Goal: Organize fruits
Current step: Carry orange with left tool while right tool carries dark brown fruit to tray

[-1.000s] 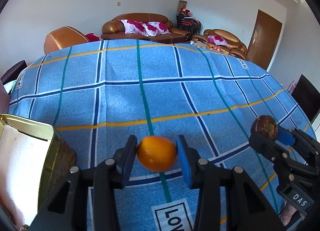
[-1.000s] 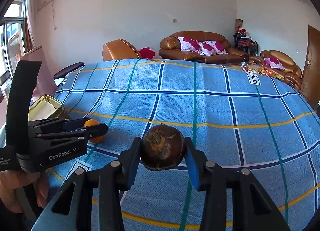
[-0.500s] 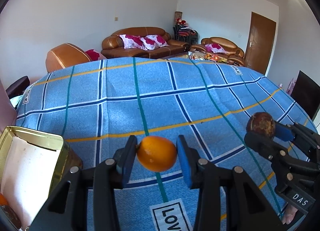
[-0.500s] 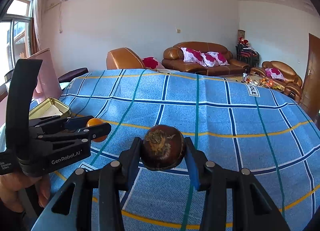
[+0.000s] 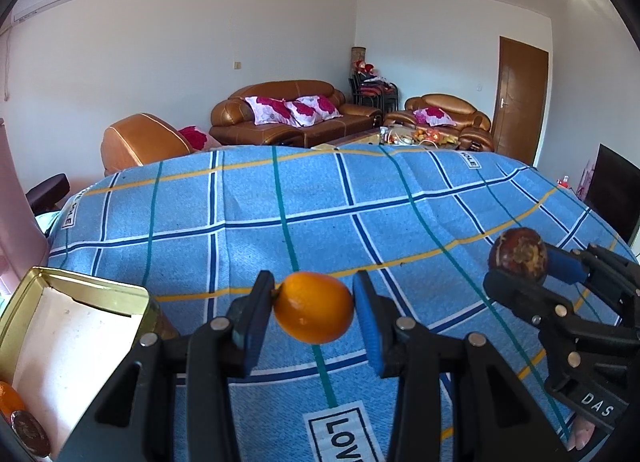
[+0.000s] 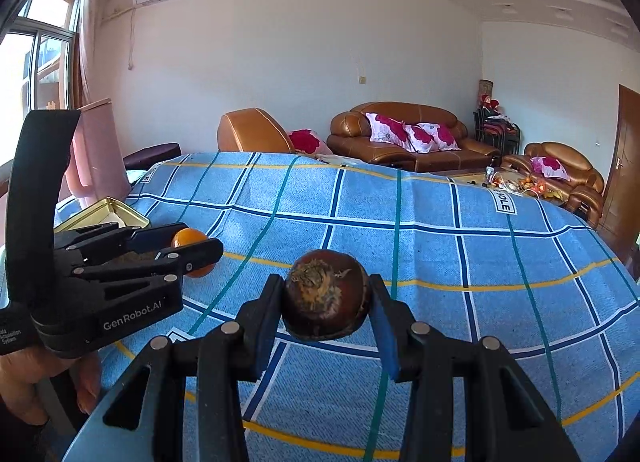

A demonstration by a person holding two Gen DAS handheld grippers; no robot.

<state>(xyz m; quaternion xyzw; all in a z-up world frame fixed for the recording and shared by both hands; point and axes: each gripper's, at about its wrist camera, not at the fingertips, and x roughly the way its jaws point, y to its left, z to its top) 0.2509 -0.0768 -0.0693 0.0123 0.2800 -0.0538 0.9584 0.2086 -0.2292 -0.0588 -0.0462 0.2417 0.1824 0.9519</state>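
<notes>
My left gripper (image 5: 314, 312) is shut on a small orange (image 5: 314, 307) and holds it above the blue checked tablecloth (image 5: 320, 198). My right gripper (image 6: 326, 304) is shut on a dark brown round fruit (image 6: 326, 302), also held above the cloth. In the left wrist view the right gripper (image 5: 516, 266) with the brown fruit (image 5: 518, 256) is at the right. In the right wrist view the left gripper (image 6: 192, 248) with the orange (image 6: 188, 240) is at the left. A gold tin box (image 5: 86, 290) sits open at the lower left, with fruit in its near corner.
The gold tin (image 6: 100, 210) stands near the table's left edge. A pink object (image 6: 100, 150) rises beyond it. Brown leather sofas (image 5: 288, 114) and a low table with items (image 5: 416, 136) stand past the far edge. A brown door (image 5: 520, 102) is at the right.
Both grippers have risen and tilted up with their fruits, so more of the room and the tin's inside shows. Both grips are unchanged.
</notes>
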